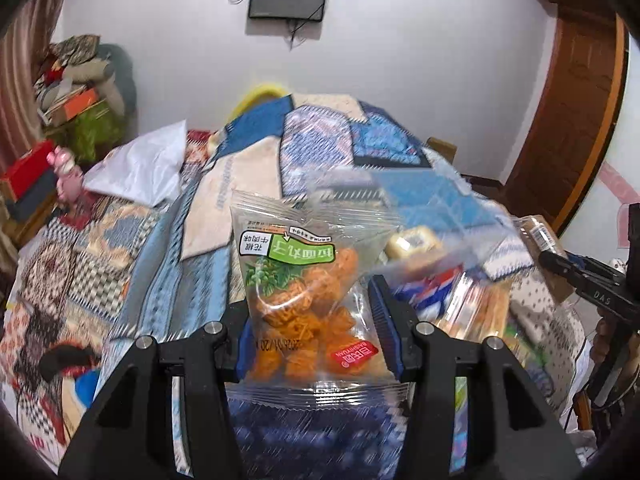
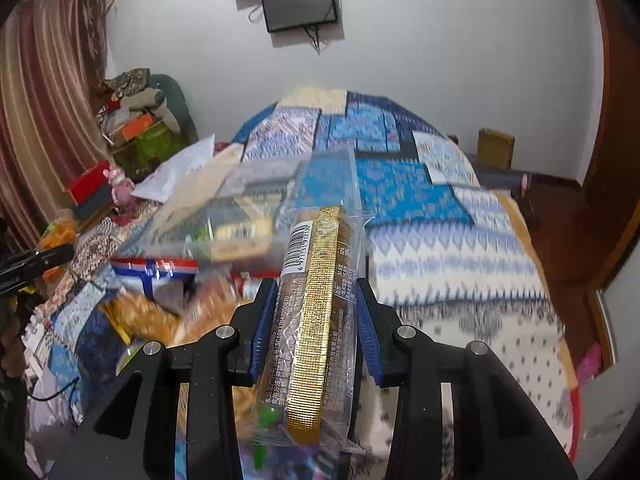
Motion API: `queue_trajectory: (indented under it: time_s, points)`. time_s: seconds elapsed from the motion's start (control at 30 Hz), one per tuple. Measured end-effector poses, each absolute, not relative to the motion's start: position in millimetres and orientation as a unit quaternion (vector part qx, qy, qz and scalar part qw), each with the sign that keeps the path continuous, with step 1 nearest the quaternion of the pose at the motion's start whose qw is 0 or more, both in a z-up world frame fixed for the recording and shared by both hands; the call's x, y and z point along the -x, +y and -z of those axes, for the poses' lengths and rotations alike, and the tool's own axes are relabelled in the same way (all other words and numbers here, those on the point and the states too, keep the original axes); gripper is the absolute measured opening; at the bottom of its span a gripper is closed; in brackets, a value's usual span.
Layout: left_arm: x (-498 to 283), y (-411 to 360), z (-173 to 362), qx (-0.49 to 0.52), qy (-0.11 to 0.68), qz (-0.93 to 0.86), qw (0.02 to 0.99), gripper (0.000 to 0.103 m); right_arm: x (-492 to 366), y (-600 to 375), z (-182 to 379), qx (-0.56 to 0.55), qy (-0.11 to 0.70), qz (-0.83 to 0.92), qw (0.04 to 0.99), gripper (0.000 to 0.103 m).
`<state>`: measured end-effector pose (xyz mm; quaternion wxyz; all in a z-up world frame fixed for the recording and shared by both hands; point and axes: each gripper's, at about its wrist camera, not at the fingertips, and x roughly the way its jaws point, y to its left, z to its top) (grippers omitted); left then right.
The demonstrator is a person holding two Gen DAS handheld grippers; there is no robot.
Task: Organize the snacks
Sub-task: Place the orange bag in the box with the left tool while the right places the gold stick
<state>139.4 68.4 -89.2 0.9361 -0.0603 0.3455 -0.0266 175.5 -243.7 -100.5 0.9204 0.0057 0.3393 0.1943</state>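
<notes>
Through the left wrist camera I see my left gripper [image 1: 316,320] clamped on a clear packet of orange snack pieces [image 1: 308,300], its blue pads pressed against both sides of the lower half. The packet stands upright between the fingers, its green label upside down to me, its crimped bottom edge hanging just below the pads. Ahead of the tool and off to the right, a clear plastic bag [image 1: 420,216] is blurred, with a pale yellow wrapped snack [image 1: 412,242] showing through it. Below that bag, close to my right finger, lies a loose heap of other snack packets [image 1: 464,304] on the patterned blue quilt [image 1: 320,140]. At the far right edge the other gripper's black body [image 1: 592,288] pokes into view.

Through the right wrist camera, my right gripper [image 2: 316,320] is closed on a long clear-wrapped snack in a gold tray [image 2: 316,320], held edge-on, running from below the pads up past the fingertips, barcode at the upper end. To the left of the tool the clear plastic bag [image 2: 248,208] hangs blurred, touching or nearly touching the long snack's top; I cannot tell which. Beneath it, left of my fingers, sits the snack heap [image 2: 168,300]. The quilt [image 2: 440,220] stretches ahead and right.
</notes>
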Motion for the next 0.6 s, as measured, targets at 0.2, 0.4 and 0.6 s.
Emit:
queue_trajectory:
  time_s: [0.2, 0.4, 0.6]
  points:
    - [-176, 45, 81, 0.042, 0.34, 0.051, 0.938, 0.05, -194, -229, 89, -0.001, 0.322, -0.203, 0.925, 0.035]
    - [-220, 24, 93, 0.031, 0.359, 0.065, 0.93, 0.05, -223, -211, 92, -0.002, 0.323, -0.213, 0.922, 0.035]
    - [-258, 12, 106, 0.035, 0.382, 0.072, 0.921, 0.05, -250, -195, 102, 0.008, 0.336, -0.22, 0.916, 0.035]
